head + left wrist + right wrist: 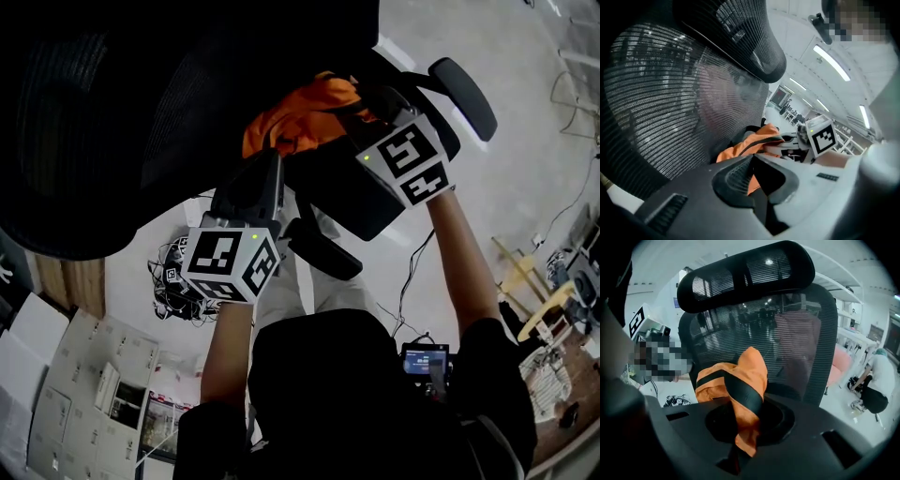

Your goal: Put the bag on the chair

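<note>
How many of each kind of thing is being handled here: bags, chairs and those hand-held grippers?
Orange bag: 1
Mesh office chair: 1
Hand-held grippers: 2, the left gripper and the right gripper
Total: 4
</note>
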A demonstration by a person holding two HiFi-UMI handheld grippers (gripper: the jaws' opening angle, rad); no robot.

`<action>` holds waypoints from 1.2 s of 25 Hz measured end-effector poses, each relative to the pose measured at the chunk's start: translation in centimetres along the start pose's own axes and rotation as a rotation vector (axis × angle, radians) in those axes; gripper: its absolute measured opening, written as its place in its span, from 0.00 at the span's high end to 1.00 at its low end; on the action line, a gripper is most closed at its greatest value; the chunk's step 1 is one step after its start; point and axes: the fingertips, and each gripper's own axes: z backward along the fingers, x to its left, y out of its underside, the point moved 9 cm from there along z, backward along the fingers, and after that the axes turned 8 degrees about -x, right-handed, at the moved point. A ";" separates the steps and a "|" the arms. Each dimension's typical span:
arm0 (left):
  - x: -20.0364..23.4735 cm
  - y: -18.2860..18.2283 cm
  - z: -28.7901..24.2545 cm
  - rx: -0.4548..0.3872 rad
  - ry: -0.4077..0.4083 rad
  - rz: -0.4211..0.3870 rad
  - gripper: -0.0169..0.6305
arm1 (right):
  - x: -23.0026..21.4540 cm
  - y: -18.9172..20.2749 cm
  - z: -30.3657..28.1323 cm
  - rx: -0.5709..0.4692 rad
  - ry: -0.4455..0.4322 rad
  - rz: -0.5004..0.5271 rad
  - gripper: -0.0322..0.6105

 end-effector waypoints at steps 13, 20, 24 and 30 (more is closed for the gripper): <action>0.9 1.4 -0.7 0.021 -0.017 0.018 0.95 | -2.5 0.9 -3.1 -0.006 0.077 0.031 0.90; 1.8 2.4 -1.4 0.033 -0.029 0.024 0.95 | -3.0 2.4 -5.1 -0.003 0.136 0.014 0.90; 1.6 2.7 -1.8 0.038 -0.023 0.024 0.95 | -3.3 3.0 -5.5 0.002 0.150 0.001 0.89; 1.5 2.7 -1.7 0.040 -0.020 0.019 0.95 | -3.5 3.2 -5.6 0.028 0.169 -0.019 0.82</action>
